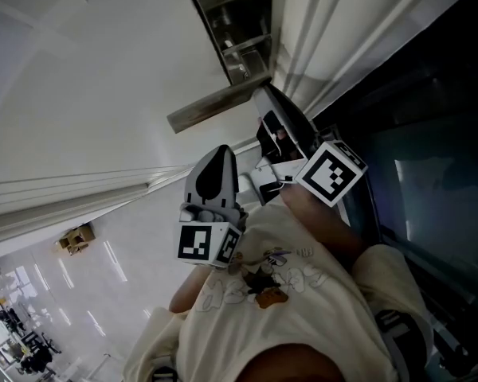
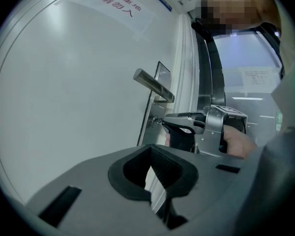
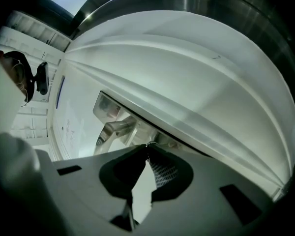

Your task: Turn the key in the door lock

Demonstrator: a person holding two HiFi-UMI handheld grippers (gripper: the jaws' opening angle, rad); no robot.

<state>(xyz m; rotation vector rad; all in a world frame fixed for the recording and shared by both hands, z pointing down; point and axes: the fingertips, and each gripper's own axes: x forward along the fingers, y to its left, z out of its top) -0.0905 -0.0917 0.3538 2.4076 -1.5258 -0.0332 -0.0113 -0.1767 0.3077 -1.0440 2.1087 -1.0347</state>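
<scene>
The white door (image 2: 64, 82) carries a steel lever handle (image 2: 155, 86) on a narrow lock plate (image 2: 156, 75). The key (image 2: 155, 121) sticks out of the plate just under the handle. My right gripper (image 2: 163, 122) is held level against the door and is shut on the key; in its own view the tips (image 3: 147, 147) meet on a small metal piece below the handle (image 3: 115, 129). In the head view the right gripper (image 1: 260, 94) reaches under the handle (image 1: 219, 107), and the key is hidden. My left gripper (image 1: 221, 151) hangs back from the door, shut and holding nothing (image 2: 150, 149).
A dark glass panel (image 1: 430, 134) stands right of the door frame. White mouldings (image 1: 64, 193) run along the door's other side. A paper sign with red characters (image 2: 113, 6) is high on the door. The person's hand (image 2: 238, 141) and pale sleeve (image 1: 287, 309) are close behind the grippers.
</scene>
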